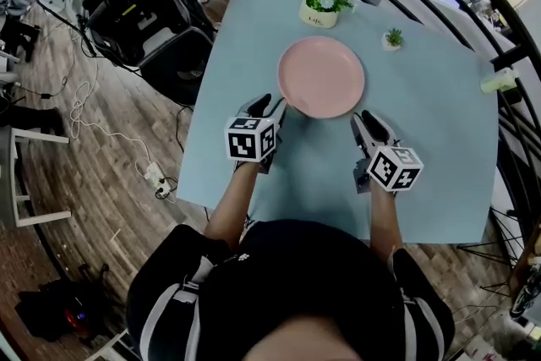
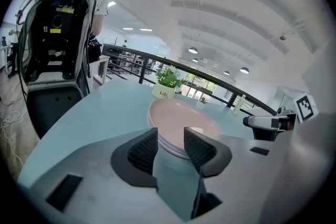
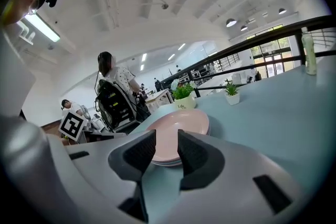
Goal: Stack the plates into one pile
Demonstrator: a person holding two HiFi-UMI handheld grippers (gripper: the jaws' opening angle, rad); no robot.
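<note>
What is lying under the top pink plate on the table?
Under the top pink plate, the right gripper view shows the rims of other plates, stacked on the blue table. Their faces are covered, and so is the exact count.

Person's leaning over a pale blue table, holding a gripper in each hand. Pink plate is sitting mid-table. Left gripper is pointing at its near-left rim, tips just beside it. Right gripper is hanging nr the near-right rim. Potted plant & a tiny plant are standing on the far side, w/ a pale bottle sitting by the right edge. Black equipment is sitting on the wood floor, left of the table.
</note>
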